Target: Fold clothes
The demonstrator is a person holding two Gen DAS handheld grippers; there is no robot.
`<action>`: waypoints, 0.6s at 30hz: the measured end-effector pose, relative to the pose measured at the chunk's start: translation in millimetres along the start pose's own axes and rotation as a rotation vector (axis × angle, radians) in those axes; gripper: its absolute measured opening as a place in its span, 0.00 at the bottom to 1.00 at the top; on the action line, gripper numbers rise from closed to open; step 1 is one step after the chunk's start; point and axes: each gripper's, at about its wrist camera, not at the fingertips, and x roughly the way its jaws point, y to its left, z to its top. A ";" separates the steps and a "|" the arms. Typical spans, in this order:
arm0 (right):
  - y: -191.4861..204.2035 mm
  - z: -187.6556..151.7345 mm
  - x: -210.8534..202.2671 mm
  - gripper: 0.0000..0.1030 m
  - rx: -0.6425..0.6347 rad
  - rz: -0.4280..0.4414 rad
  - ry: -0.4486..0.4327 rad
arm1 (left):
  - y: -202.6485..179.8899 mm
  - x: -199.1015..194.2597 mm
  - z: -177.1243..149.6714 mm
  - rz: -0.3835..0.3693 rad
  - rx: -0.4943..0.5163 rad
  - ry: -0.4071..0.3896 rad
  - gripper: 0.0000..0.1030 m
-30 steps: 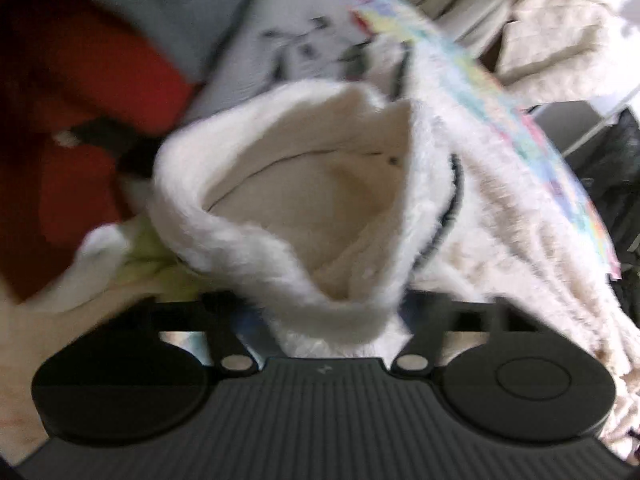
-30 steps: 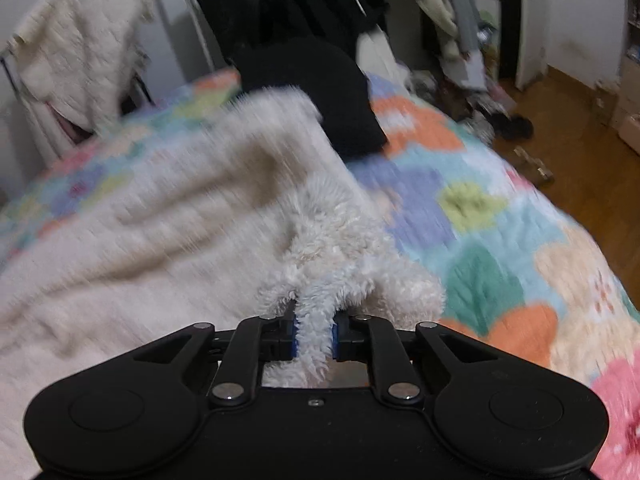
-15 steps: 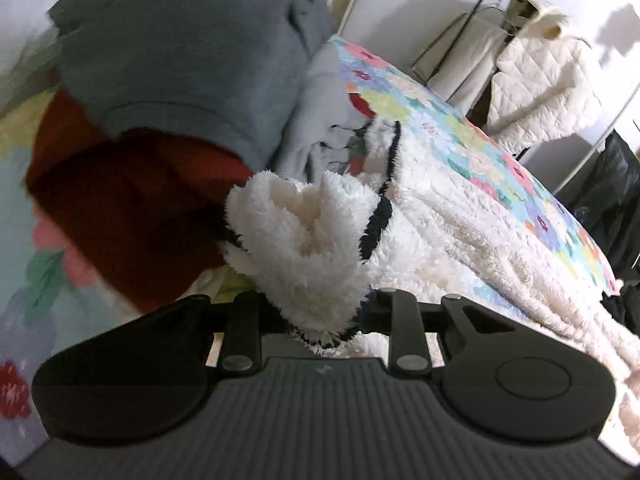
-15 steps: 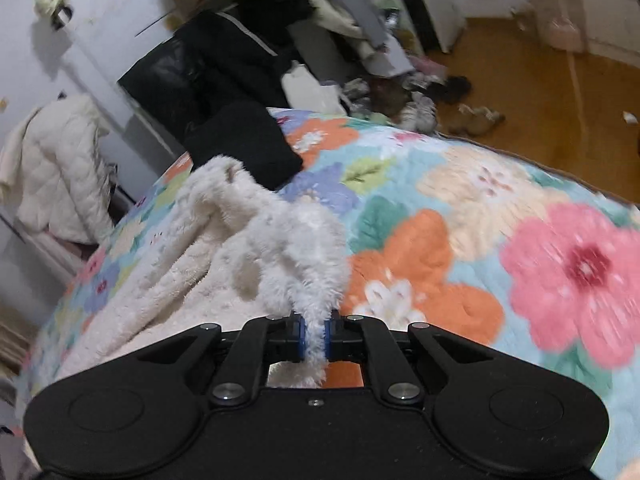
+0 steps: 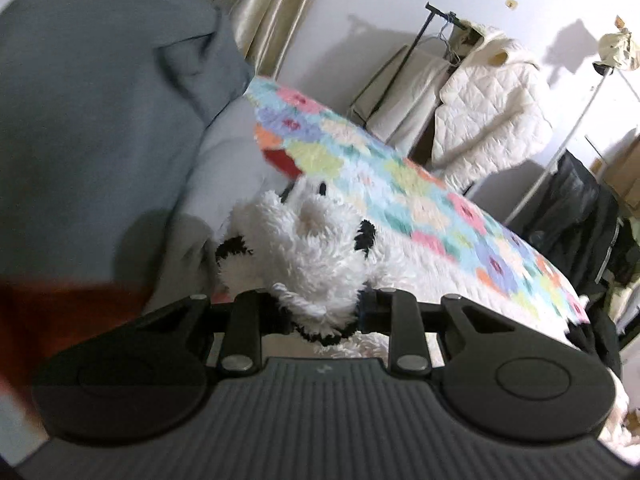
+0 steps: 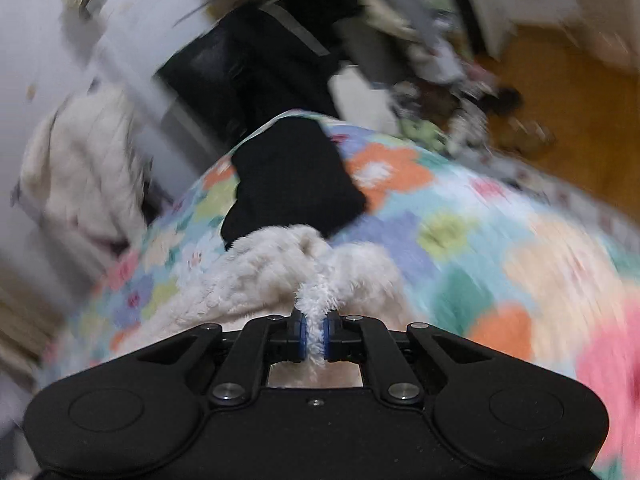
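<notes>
A fluffy white fleece garment [image 5: 316, 252] with black trim is bunched between the fingers of my left gripper [image 5: 322, 312], which is shut on a thick wad of it. The rest of the fleece trails down to the right over the floral quilt [image 5: 400, 188]. In the right wrist view, my right gripper [image 6: 315, 338] is shut on a thin edge of the same cream fleece garment [image 6: 260, 276], pinched between its blue pads [image 6: 303, 338]. The fleece spreads away over the flowered bedspread [image 6: 460, 240]. This view is motion-blurred.
A grey garment [image 5: 100, 100] and a red one [image 5: 52, 312] lie to the left. A black folded item [image 6: 292, 176] sits on the bed ahead. A white quilted jacket [image 5: 488, 120] hangs on a rack by the wall. Clutter lies on the wooden floor [image 6: 560, 92].
Both grippers have kept their hold on the fleece and swung. The left view has risen toward the wall and rack. The right view has turned back toward the black item and is blurred.
</notes>
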 end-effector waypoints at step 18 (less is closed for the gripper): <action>48.1 119.5 146.5 0.07 0.142 -0.021 0.206 | -40.8 218.9 93.8 -0.009 -0.324 0.157 0.25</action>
